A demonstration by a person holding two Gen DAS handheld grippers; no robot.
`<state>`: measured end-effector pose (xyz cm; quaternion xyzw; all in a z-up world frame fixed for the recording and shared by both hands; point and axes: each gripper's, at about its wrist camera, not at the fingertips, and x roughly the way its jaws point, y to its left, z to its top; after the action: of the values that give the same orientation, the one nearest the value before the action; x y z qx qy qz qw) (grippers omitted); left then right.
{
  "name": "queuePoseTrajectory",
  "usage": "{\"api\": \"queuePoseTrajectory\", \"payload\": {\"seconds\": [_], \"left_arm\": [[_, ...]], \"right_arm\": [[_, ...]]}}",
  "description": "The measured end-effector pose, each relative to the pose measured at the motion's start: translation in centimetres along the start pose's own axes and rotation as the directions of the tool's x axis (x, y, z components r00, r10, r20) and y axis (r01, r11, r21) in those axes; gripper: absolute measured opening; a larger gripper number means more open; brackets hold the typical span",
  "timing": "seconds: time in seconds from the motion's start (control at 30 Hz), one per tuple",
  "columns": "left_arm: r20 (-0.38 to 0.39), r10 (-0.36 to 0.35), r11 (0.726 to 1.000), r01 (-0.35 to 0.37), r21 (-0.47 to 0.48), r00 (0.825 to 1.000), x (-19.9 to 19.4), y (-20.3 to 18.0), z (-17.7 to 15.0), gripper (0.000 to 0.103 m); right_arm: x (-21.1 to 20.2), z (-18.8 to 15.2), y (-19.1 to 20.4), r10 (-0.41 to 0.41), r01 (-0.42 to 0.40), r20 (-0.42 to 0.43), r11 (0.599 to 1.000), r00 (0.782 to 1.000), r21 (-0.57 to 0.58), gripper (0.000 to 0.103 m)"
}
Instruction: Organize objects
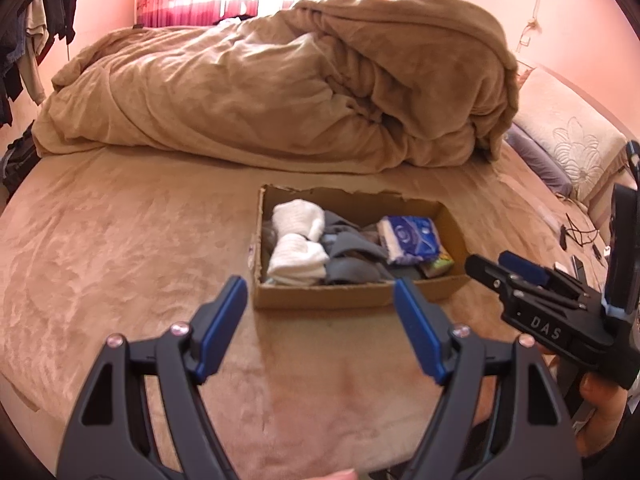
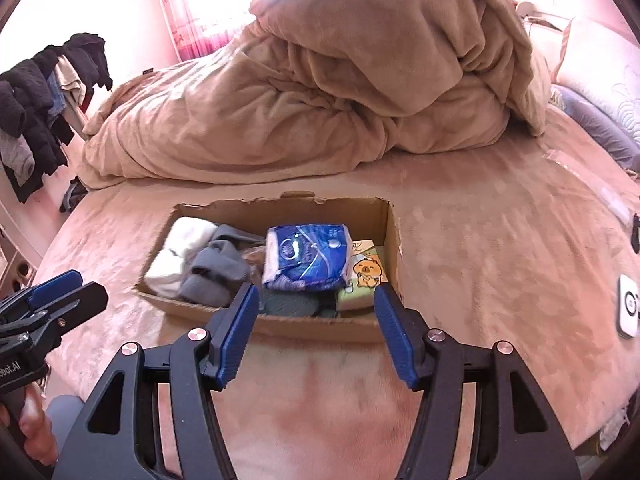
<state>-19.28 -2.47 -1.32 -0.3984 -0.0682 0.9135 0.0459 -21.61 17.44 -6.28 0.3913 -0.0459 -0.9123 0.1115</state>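
Note:
A shallow cardboard box [image 1: 320, 298] [image 2: 394, 240] sits on the bed. It holds white socks [image 1: 298, 240] [image 2: 176, 256], grey socks [image 1: 352, 258] [image 2: 216, 270], a blue tissue pack [image 1: 406, 238] [image 2: 308, 258] and a yellow-green tissue pack [image 1: 438, 266] [image 2: 366, 276]. My left gripper [image 1: 320, 300] is open and empty, just short of the box's near wall. My right gripper [image 2: 316, 304] is open and empty at the near wall, in front of the tissue packs. The right gripper also shows at the right of the left wrist view [image 1: 492, 266], and the left gripper at the left of the right wrist view [image 2: 76, 288].
A heaped tan duvet [image 1: 280, 92] [image 2: 320, 92] lies behind the box. Pillows [image 1: 568, 136] [image 2: 600, 80] are at the right. Clothes hang at the left [image 1: 24, 48] [image 2: 44, 96]. Cables [image 1: 580, 236] and a white device [image 2: 628, 310] lie on the sheet at the right.

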Motion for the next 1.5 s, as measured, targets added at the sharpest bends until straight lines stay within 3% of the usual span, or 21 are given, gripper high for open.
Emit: {"api": "queuePoseTrajectory", "payload": {"seconds": [0.7,1.07,1.5], "left_arm": [[0.040,0.034,0.999,-0.035,0.026,0.999,-8.3,-1.7,-8.3,0.077],[0.051,0.031,0.999,-0.033,0.040,0.998,-8.6,-1.7,-11.1,0.077],[0.072,0.025,0.999,-0.028,0.036,0.997,-8.8,-1.9,-12.4,0.077]], "right_arm": [[-10.5,-7.7,4.0,-0.008,0.011,0.048,0.998,0.999,-0.063,0.063],[-11.3,-10.6,4.7,-0.005,0.010,0.069,0.997,0.998,-0.080,0.064],[-11.3,-11.8,3.9,-0.003,0.009,0.088,0.998,0.996,-0.065,0.064]]}}
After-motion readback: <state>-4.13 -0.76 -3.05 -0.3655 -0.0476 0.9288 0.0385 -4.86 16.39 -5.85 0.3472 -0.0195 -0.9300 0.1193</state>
